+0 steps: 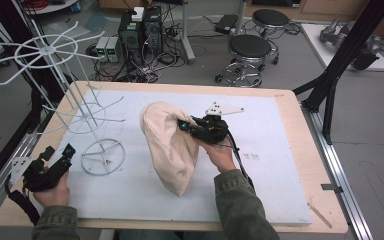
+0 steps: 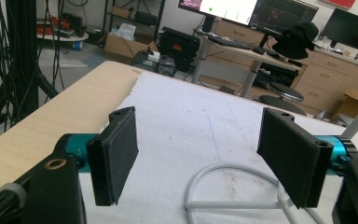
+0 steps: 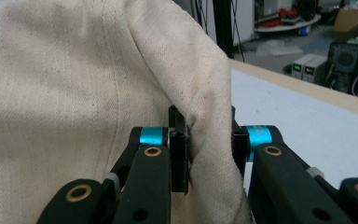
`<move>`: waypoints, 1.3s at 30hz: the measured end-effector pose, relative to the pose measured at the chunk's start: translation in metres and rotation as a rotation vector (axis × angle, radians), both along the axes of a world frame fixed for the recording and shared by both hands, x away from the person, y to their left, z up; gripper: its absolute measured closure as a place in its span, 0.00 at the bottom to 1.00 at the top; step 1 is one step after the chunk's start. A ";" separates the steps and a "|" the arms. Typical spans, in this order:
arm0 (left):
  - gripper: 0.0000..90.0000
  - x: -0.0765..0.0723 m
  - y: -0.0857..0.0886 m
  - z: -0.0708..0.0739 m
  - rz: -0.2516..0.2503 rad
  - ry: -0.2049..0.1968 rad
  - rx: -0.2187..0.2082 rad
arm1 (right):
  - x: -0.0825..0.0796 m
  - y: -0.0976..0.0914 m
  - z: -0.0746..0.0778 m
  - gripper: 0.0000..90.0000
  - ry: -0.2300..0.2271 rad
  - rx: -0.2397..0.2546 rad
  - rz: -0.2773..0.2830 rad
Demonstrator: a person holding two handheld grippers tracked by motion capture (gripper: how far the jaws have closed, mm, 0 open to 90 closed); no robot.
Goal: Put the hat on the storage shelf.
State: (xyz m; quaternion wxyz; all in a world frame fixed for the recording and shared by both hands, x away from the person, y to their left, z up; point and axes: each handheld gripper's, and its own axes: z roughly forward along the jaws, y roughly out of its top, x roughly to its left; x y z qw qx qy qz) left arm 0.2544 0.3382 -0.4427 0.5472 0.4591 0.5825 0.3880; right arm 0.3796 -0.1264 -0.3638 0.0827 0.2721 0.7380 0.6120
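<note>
A cream cloth bag [image 1: 169,140] hangs lifted over the middle of the white mat, its lower end touching the mat. My right gripper [image 1: 186,125] is shut on a fold of its right edge; in the right gripper view the cream cloth bag [image 3: 74,84] bunches between the jaws of the right gripper [image 3: 209,140]. At the mat's front left corner my left gripper [image 1: 59,152] is held open with nothing between its pads [image 2: 114,154]. The left gripper [image 2: 205,158] points toward the round base of a white wire rack [image 2: 223,186].
The white wire rack [image 1: 87,112], with spoked hoops on a pole and a ring base [image 1: 103,156], stands on the mat's left part. The wooden table [image 1: 300,145] frames the white mat [image 1: 265,150]. Stools, computers and cables sit on the floor beyond.
</note>
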 end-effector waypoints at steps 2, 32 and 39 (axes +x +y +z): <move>0.32 0.000 0.000 0.000 -0.002 0.001 0.001 | -0.003 0.000 0.004 0.85 -0.016 0.057 0.006; 0.32 0.002 -0.004 0.000 -0.018 -0.005 0.003 | -0.012 0.007 0.090 0.84 -0.122 0.215 0.090; 0.32 0.001 -0.003 0.000 -0.014 -0.007 0.002 | -0.017 0.013 0.119 0.83 -0.172 0.209 0.096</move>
